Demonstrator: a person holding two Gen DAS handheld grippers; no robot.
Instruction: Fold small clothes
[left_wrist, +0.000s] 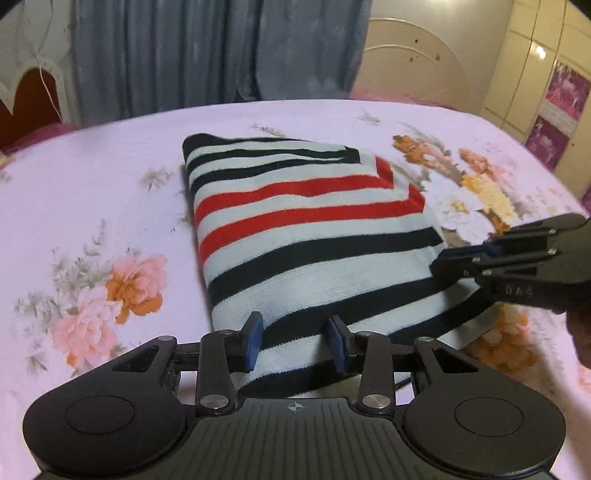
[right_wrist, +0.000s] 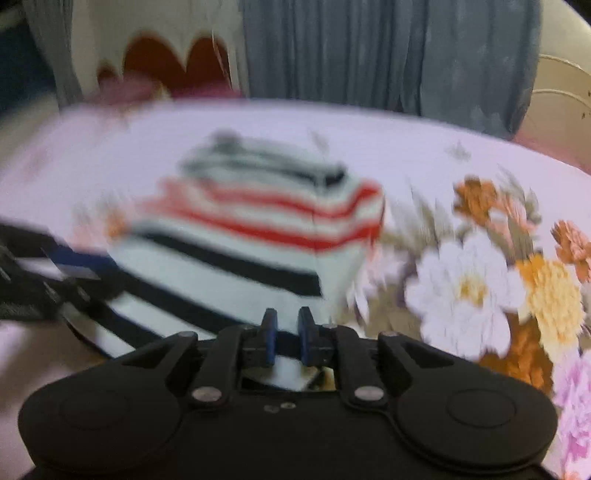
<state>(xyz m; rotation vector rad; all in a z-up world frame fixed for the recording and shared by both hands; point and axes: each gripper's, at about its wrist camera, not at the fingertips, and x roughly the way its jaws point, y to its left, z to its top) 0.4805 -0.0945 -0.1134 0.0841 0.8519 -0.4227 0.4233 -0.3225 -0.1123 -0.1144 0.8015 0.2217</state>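
Note:
A folded striped garment, white with black and red stripes, lies on the floral bedsheet. My left gripper is at its near edge, fingers apart, with the cloth's edge between them. My right gripper shows in the left wrist view at the garment's right edge. In its own blurred view its fingers stand a little apart over the garment's near edge, nothing clamped. My left gripper appears there at the left.
The bed's sheet has large printed flowers. A grey curtain hangs behind the bed, with a headboard at the back right and a tiled wall further right.

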